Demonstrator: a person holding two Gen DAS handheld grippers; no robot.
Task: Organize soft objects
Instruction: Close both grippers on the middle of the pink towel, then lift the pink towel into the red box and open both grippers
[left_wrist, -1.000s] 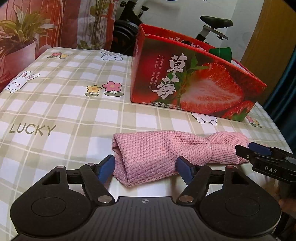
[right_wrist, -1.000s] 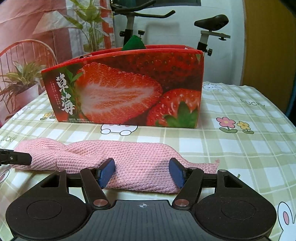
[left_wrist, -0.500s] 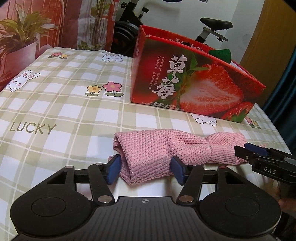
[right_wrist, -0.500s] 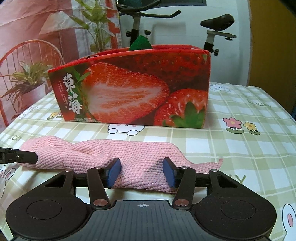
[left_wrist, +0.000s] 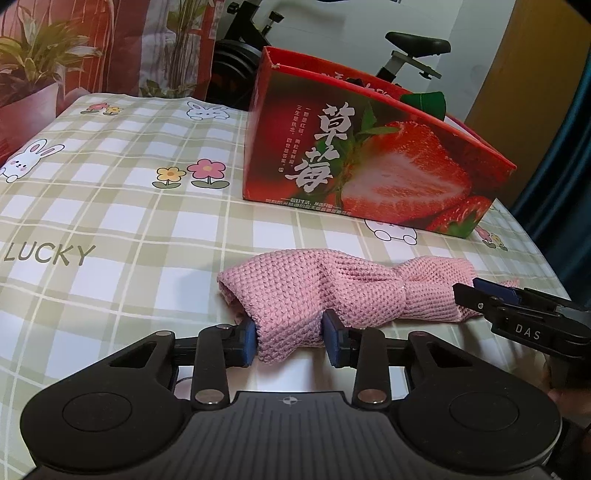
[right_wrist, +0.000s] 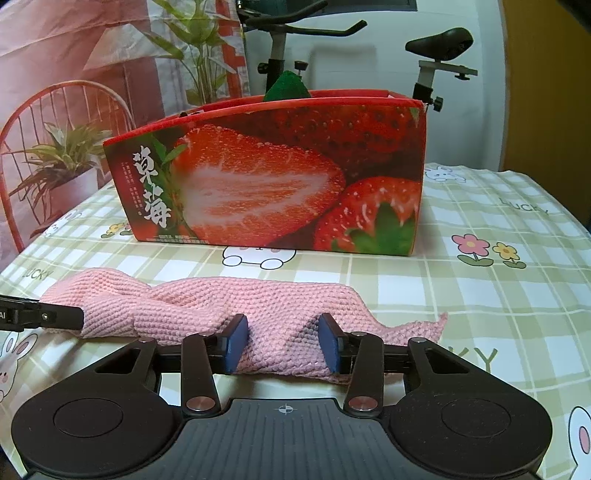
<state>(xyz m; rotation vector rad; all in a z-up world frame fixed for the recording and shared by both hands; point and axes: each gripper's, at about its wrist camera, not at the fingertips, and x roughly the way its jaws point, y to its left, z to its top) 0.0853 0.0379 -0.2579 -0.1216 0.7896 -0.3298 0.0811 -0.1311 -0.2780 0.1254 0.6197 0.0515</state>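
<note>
A pink knitted cloth (left_wrist: 332, 291) lies bunched lengthwise on the checked tablecloth in front of a red strawberry box (left_wrist: 369, 162). My left gripper (left_wrist: 290, 341) is shut on the cloth's left end, and the fabric is pinched between its blue pads. My right gripper (right_wrist: 282, 345) is shut on the cloth (right_wrist: 229, 306) near its right end. The right gripper's tip shows in the left wrist view (left_wrist: 491, 295). The box also shows in the right wrist view (right_wrist: 273, 181), with a green soft item (right_wrist: 286, 86) sticking out of its top.
The tablecloth (left_wrist: 110, 206) covers the table, with rabbit and flower prints. Behind the table stand potted plants (left_wrist: 33, 62), a red wire chair (right_wrist: 48, 122) and an exercise bike (right_wrist: 424, 55). The table's right edge runs close to the box (left_wrist: 535, 251).
Both grippers closed from open onto the pink cloth, and the fabric bunched up between the pads. The cloth's ends have lifted slightly off the table.
</note>
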